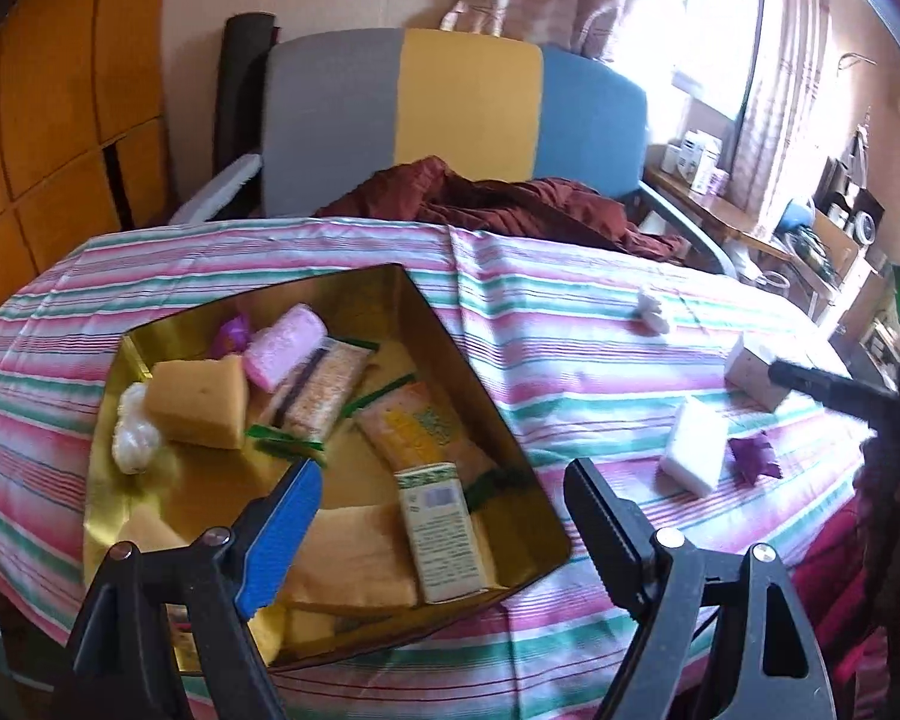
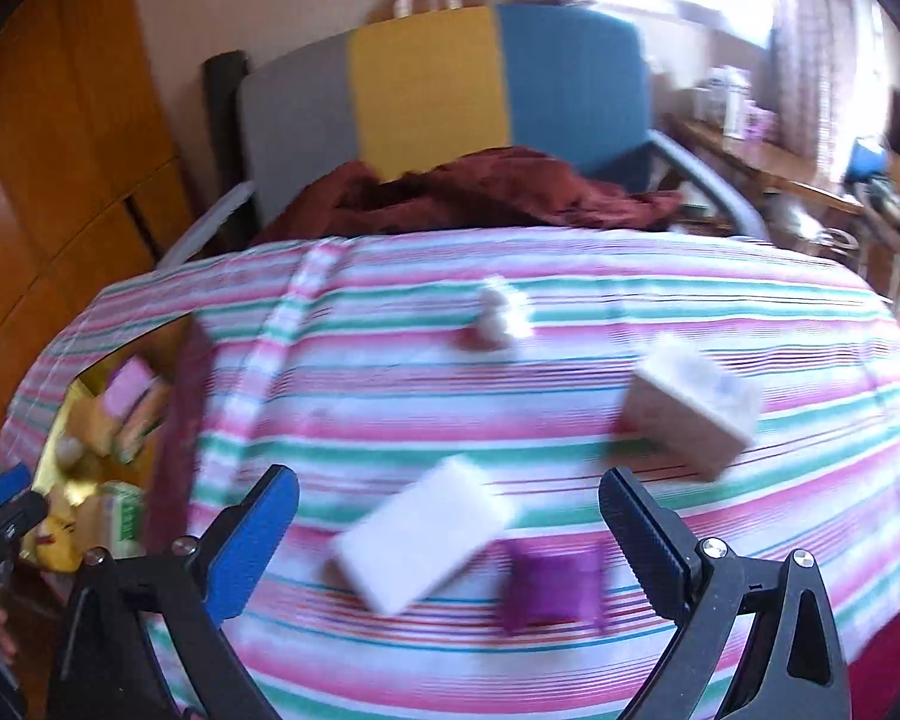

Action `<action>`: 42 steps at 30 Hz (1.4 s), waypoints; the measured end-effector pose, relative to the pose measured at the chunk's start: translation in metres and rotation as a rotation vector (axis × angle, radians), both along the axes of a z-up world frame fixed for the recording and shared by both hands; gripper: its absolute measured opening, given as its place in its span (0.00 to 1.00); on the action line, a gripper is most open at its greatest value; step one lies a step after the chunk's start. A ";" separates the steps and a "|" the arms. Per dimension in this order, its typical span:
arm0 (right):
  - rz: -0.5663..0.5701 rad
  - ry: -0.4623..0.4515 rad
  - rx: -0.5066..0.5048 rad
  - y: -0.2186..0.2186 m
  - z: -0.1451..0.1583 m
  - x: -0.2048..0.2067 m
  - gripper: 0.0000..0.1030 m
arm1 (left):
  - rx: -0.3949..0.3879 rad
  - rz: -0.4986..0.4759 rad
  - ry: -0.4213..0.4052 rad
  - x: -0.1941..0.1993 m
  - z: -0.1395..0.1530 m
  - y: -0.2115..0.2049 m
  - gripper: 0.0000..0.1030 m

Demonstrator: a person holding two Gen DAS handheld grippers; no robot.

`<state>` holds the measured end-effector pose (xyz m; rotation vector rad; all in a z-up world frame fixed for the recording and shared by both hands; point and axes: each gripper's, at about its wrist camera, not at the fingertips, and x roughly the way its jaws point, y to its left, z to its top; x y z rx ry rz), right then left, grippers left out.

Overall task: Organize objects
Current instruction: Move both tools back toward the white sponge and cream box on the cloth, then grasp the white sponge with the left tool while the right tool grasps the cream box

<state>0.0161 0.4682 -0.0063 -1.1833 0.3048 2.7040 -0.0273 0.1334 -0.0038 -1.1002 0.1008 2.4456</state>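
Note:
A gold tin box (image 1: 438, 324) sits on the striped tablecloth and holds a yellow sponge (image 1: 198, 399), a pink soap (image 1: 285, 345), snack packets (image 1: 414, 426) and a green-white carton (image 1: 444, 531). My left gripper (image 1: 444, 489) is open and empty just above the box's near corner. My right gripper (image 2: 450, 501) is open and empty above a white block (image 2: 420, 540) and a purple packet (image 2: 549, 585). A white box (image 2: 690, 405) and a small white object (image 2: 498, 315) lie farther back. The right gripper also shows in the left wrist view (image 1: 834, 387).
A chair with grey, yellow and blue back (image 1: 450, 114) stands behind the table with a maroon cloth (image 1: 510, 198) on it. A cluttered shelf (image 1: 810, 228) is at the right. Wooden panels (image 1: 48, 120) are at the left. The right wrist view is blurred.

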 end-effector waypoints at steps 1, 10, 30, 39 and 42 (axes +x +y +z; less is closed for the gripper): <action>-0.024 0.002 0.003 0.011 0.001 0.002 0.98 | 0.003 -0.014 -0.004 0.000 0.000 0.003 0.82; -0.211 0.008 -0.091 0.082 -0.017 0.013 1.00 | -0.055 -0.156 -0.013 0.006 -0.005 0.054 0.77; -0.269 0.004 -0.204 0.099 -0.028 0.014 1.00 | -0.143 -0.538 -0.095 0.012 -0.054 0.216 0.77; -0.285 -0.003 -0.237 0.105 -0.031 0.013 1.00 | -0.211 -0.588 -0.100 0.006 -0.076 0.254 0.76; -0.279 -0.007 -0.231 0.104 -0.031 0.012 1.00 | -0.241 -0.603 -0.103 0.004 -0.087 0.263 0.71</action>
